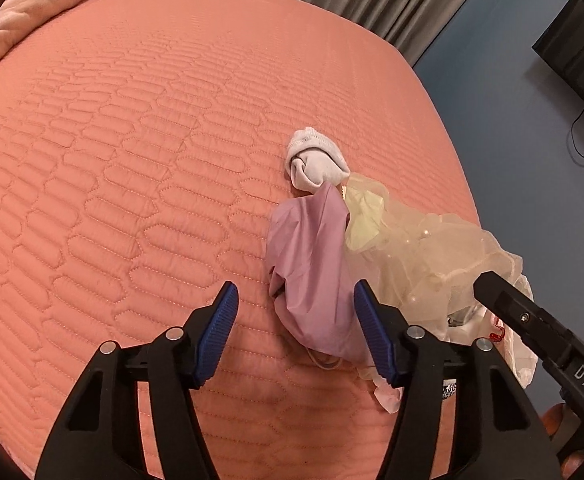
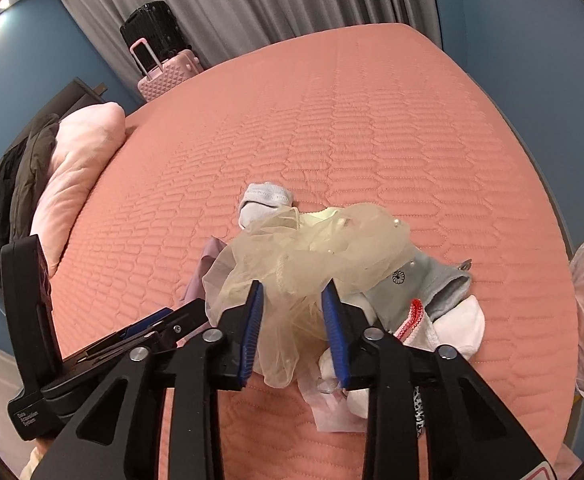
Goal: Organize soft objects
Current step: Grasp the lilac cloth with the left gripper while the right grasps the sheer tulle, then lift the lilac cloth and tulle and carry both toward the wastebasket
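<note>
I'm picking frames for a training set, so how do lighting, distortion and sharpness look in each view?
Left wrist view: warm, even light, strong fisheye bulge in the bed cover, dark vignette in the corners, the lilac cloth sharp. Right wrist view: same bulge, a bright lamp glare at top left, the cream tulle in focus, with no motion blur.

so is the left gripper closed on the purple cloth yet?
No. The left gripper is open, its blue pads either side of the purple cloth lying on the bed.
</note>
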Motion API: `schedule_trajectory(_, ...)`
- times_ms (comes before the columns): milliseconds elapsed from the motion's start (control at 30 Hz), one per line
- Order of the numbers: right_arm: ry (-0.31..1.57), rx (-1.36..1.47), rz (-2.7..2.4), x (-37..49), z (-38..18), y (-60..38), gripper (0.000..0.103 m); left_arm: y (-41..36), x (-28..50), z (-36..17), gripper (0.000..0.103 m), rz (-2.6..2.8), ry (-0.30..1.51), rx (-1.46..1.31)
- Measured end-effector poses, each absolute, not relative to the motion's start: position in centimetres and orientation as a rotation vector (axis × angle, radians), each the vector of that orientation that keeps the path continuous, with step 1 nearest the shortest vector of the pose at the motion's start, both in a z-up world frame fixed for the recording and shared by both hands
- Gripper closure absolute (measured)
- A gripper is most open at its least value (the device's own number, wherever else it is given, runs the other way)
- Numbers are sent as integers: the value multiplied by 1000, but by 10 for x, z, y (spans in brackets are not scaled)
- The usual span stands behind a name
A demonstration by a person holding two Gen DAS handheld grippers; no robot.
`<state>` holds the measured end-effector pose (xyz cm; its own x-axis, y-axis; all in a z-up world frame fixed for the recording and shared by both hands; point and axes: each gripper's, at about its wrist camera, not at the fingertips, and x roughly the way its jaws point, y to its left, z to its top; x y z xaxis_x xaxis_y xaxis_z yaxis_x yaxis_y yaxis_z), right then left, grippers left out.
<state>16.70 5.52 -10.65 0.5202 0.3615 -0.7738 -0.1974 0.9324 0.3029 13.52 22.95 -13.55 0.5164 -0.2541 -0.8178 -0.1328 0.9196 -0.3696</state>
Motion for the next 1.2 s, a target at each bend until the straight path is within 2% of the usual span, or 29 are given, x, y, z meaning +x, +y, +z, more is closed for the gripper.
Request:
schedule_trajectory(33,973,188,345,168,-108,56,94,229,136,-138,59,-87,1039,-423)
schedule_trajectory(67,974,192,349,167,-108,56,101,226,139,-139,70,-97,1046,-430)
schedule_trajectory(100,967,196,349,166,-106,55,101,225,139,-140,79,-106,1052,-437)
schedule_trajectory(200,937,201,350,160,-94,49,101,224,139,-135,91,-121,1037,-442)
schedule_trajectory(300,891,205,358,154,-71,43,101,220,138,-121,98,-133,1010,-423)
schedule_trajectory(633,701,220,361,136,28,13,101,197,139,-35,100,-194,847,-339)
schedule_trajectory(767,640,224,338,128,65,-6,101,189,137,-20,99,-198,820,-321)
schedule_trajectory(833,620,232,323,122,78,-17,101,189,138,-26,95,-184,850,-335)
schedule_trajectory(867,616,234,315,119,82,-21,101,187,140,-33,78,-176,872,-349)
schedule_trajectory(900,615,235,302,116,84,-26,101,191,138,-41,51,-166,888,-369)
schedule_trajectory(933,615,233,290,113,85,-29,101,196,133,-48,39,-138,893,-384)
schedule_trajectory(967,615,231,280,110,85,-32,101,198,129,-54,32,-110,889,-392)
schedule_trajectory(1200,640,262,261,99,64,-40,101,205,125,-132,32,-52,1048,-467)
